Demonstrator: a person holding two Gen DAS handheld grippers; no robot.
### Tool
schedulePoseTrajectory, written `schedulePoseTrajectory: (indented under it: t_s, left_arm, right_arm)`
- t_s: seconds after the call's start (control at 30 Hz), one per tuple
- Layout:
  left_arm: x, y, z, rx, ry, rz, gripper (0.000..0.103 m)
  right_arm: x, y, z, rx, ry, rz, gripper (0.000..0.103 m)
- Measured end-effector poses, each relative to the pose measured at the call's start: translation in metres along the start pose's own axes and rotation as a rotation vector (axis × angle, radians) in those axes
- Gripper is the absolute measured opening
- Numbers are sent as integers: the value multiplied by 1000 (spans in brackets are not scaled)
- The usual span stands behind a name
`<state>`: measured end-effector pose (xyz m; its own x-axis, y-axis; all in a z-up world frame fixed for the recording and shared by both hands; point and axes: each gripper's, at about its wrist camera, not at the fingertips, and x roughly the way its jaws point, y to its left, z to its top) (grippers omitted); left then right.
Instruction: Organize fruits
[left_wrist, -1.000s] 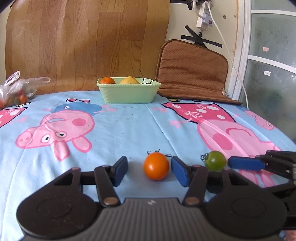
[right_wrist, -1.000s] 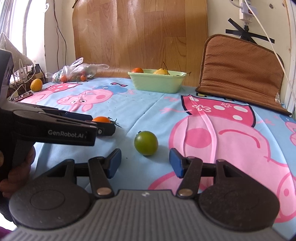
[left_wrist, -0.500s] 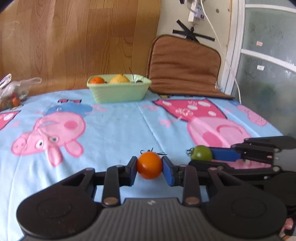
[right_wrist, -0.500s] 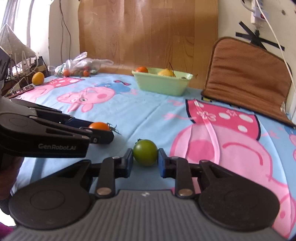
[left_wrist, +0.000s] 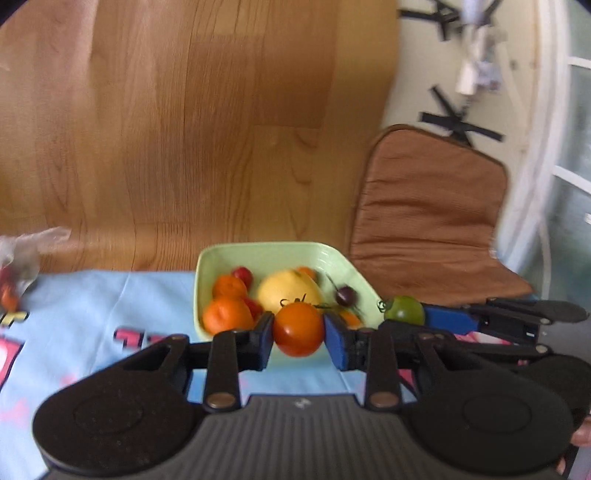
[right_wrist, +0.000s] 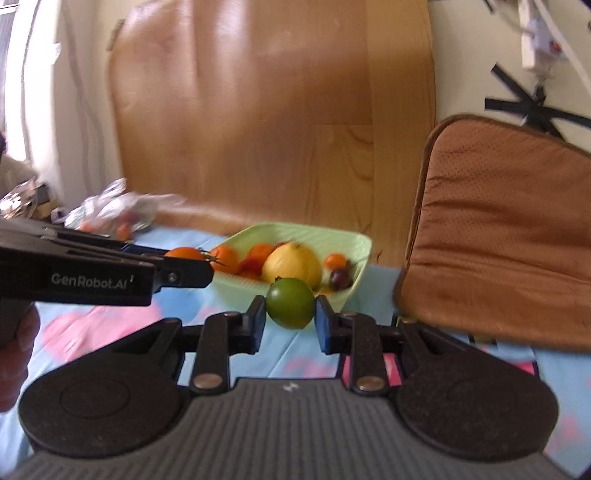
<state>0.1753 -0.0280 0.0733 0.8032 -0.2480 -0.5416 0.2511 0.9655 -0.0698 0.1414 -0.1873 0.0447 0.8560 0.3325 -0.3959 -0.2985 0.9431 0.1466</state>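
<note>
The left gripper (left_wrist: 298, 334) is clamped on a round orange tomato (left_wrist: 298, 328) with a dark green stalk, pads pressing both its sides, and holds it clear of the cloth just in front of the pale green rectangular plastic bowl (left_wrist: 273, 254). The right gripper (right_wrist: 290, 314) is closed the same way on a round green tomato (right_wrist: 290, 303), lifted near the bowl's near right corner; in the left wrist view that green tomato (left_wrist: 404, 309) shows just right of the bowl, at the tips of the blue pads.

The bowl stands at the far edge of the light blue cartoon-pig tablecloth (left_wrist: 110, 306), against a curved wood-grain panel (left_wrist: 207, 129). Inside lie a large yellow lemon-like fruit (left_wrist: 290, 290), two orange mandarins (left_wrist: 227, 314) at the near left, a small red fruit (left_wrist: 242, 275) at the far side, and a dark cherry (left_wrist: 346, 294) at the right; motion blur makes the smaller pieces hard to name.

A brown padded cushion (left_wrist: 428, 218) leans at the right of the bowl. A clear plastic bag of small fruit (right_wrist: 118, 214) lies at the far left.
</note>
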Motion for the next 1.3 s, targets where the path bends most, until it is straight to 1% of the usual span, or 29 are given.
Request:
schedulePoseTrajectory:
  t_s: [0.1,0.17,0.2,0.27,0.3,0.33,0.37,0.4,0.47,0.53,0.6,0.63,0.67,0.7,0.73,0.77,0.8,0.83,0.87,0.9,1.0,1.03,1.13,1.2,1.3]
  left_arm:
    - [35,6,11,-2,46,22,30]
    - [48,10,13,-6,68,44,31]
    - [50,10,14,-6,66,41,33]
    - [44,10,13,-16,56,34,38]
    - [39,10,11,-17,46,46,44]
    - [32,9,9,-15,35,65,46]
    - [22,9,6,-17,24,84,46]
    - [13,9,2,-27,15,90,46]
    - [-11,7,-7,-58,-6,76,46]
    - [-37,-1,-22,-70,-24,72,49]
    - [-61,-14,-43,-56,-35,83,55]
    - [-71,-18,-52,-52,-37,86,58]
    - [-81,-24,-63,-51,-37,89,59]
    - [-91,-28,-71,-55,-35,90,63]
    - [-101,-31,-80,-62,-34,91,70]
    - [-110,-34,-88,-70,-34,94,77]
    - [-119,-39,-97,-76,-37,102,95]
    - [-128,-43,-104,-79,-45,134,103]
    - [-135,-48,-110,-79,-56,165,103]
    - [-142,-51,-116,-77,-60,175,103]
    - [-158,-56,-129,-85,-57,190,103]
    - [-162,-57,-132,-81,-57,201,103]
    - [-175,-63,-138,-55,-66,238,103]
    - [-181,-69,-140,-17,-60,287,103]
    - [-187,-77,-143,31,-67,373,103]
  right_arm:
    - [39,-19,11,16,35,14,32]
    - [55,-27,12,40,53,37,32]
    - [60,-30,12,55,62,40,33]
    - [57,-34,11,77,61,34,35]
    - [48,-37,10,89,40,33,41]
    - [39,-41,7,100,18,31,43]
    - [28,-40,5,111,2,31,45]
    - [13,-39,2,121,-13,33,45]
    - [-17,-37,-7,140,-43,36,45]
    - [-47,-31,-19,164,-54,39,48]
    - [-74,-24,-34,205,-49,53,58]
    - [-86,-20,-42,230,-52,60,61]
    - [-98,-16,-50,250,-54,65,67]
    - [-113,-9,-59,262,-56,65,71]
    - [-125,1,-66,267,-55,62,74]
    - [-135,7,-74,273,-53,56,79]
    - [-146,14,-82,278,-50,54,81]
    - [-154,19,-88,279,-41,53,81]
    - [-159,22,-93,283,-36,45,83]
    - [-165,25,-97,282,-29,35,87]
    - [-172,33,-103,258,-12,-6,93]
    - [-175,34,-104,256,-10,-18,93]
    - [-184,36,-107,279,-5,-13,97]
    - [-189,41,-110,278,1,-11,101]
    - [-196,49,-115,267,9,-17,103]
